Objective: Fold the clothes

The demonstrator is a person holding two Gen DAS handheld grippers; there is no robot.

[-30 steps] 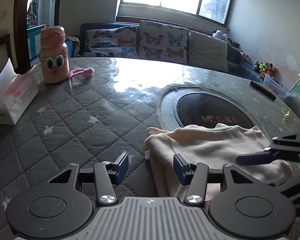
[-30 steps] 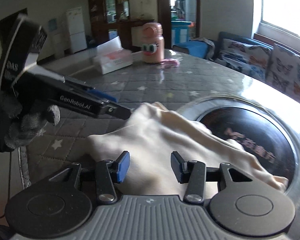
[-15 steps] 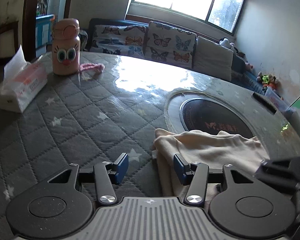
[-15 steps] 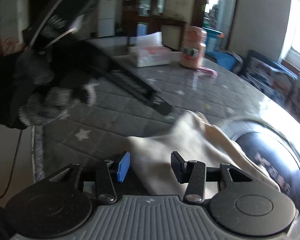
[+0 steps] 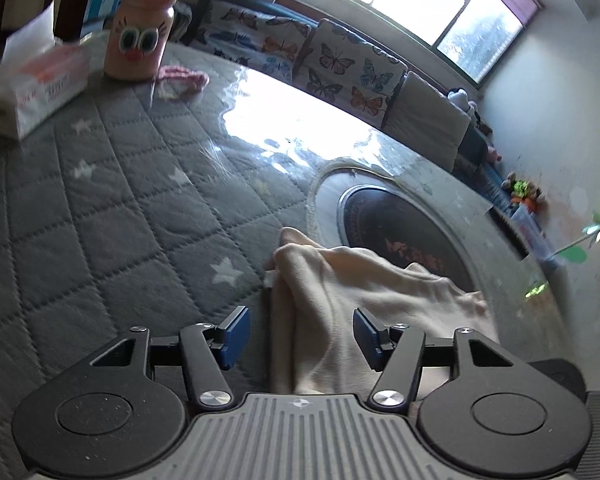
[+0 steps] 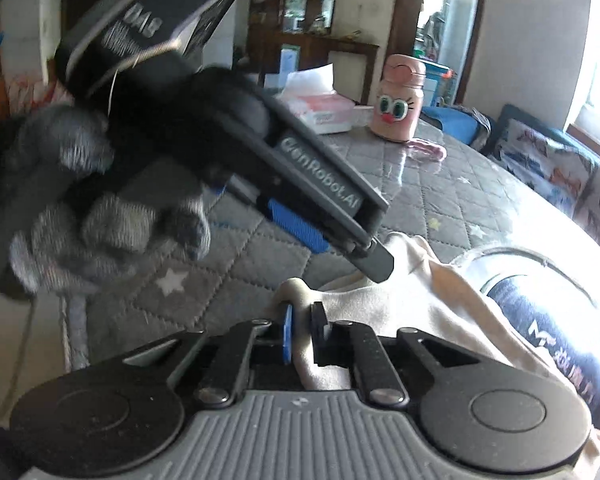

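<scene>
The right gripper (image 6: pixel 300 334) sits low over the table, clamped on the cream garment's (image 6: pixel 440 320) edge. The left gripper (image 5: pixel 300 334) angles down above it, jaws wide, holding nothing.

right gripper (image 6: pixel 300 330) pinched tight on a fold of the cream garment (image 6: pixel 420 312), pads nearly meeting. left gripper (image 5: pixel 300 334) has jaws wide apart, cloth lying btwn them, not clamped. gloved left hand (image 6: pixel 84 200) grips its handle, angled down.

Setting: home living room.
Evidence: sofa (image 5: pixel 260 36) with butterfly cushions (image 5: pixel 352 68), window (image 5: pixel 420 0), wooden cabinet (image 6: pixel 300 20), quilt-covered bench (image 5: pixel 100 200).
</scene>
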